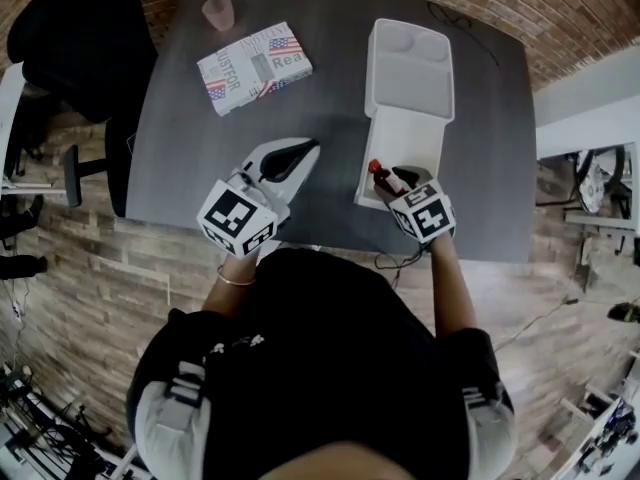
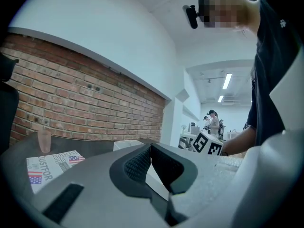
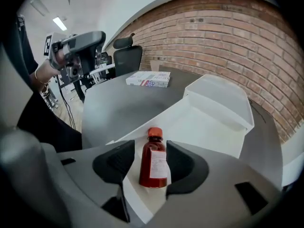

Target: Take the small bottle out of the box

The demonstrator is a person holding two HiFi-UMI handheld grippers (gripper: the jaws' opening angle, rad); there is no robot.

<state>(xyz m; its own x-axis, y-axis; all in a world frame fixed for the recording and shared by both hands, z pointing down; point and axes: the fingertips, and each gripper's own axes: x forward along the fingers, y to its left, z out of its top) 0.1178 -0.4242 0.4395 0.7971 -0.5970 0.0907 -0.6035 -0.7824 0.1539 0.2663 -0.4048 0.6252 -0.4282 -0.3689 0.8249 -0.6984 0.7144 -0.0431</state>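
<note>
Standing upright at the near end of the white box, the small bottle holds dark red liquid under an orange-red cap. Its white label carries print too small to read. The right gripper has its jaws apart on either side of the bottle, with a gap showing on one side. The left gripper hovers over bare counter, jaws together on nothing. A booklet with flag pictures reads "USTOR" and "Rea", and a pink cup stands just beyond it. The box's near end lies close to the counter's front edge, with open counter between box and booklet.
</note>
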